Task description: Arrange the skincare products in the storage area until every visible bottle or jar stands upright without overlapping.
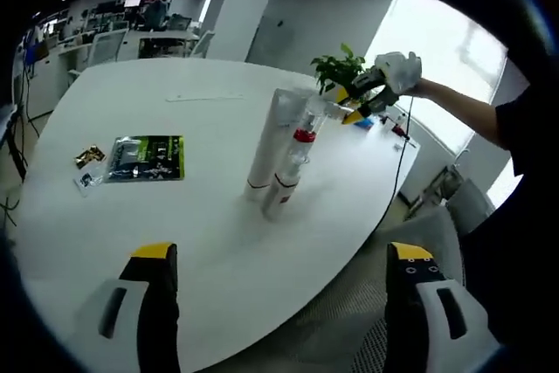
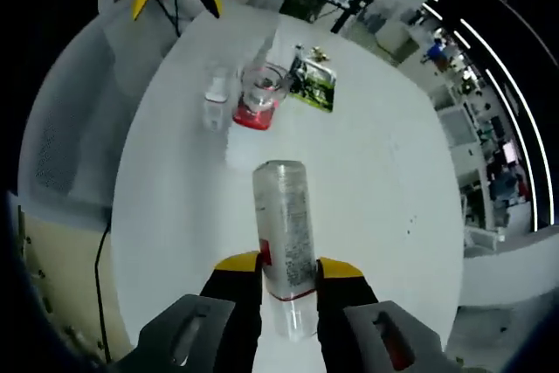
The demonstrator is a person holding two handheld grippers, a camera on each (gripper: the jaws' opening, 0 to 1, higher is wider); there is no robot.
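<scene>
Skincare bottles (image 1: 278,159) stand upright, clustered mid-desk (image 1: 175,242), while right gripper (image 2: 288,275) is clamped on a silver bottle (image 2: 285,229) held above the desk, yet to place; left gripper (image 1: 284,264) hangs wide open, empty.

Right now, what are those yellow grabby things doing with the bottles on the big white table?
A person holds a pair of tongs in each hand. The right tongs are shut on a silvery tube, holding it above the white table. In the left gripper view that tube is beside the other bottles standing close together in the middle. The left tongs are open, holding nothing, back near the table's edge. A green packet lies flat off to the side.
</scene>
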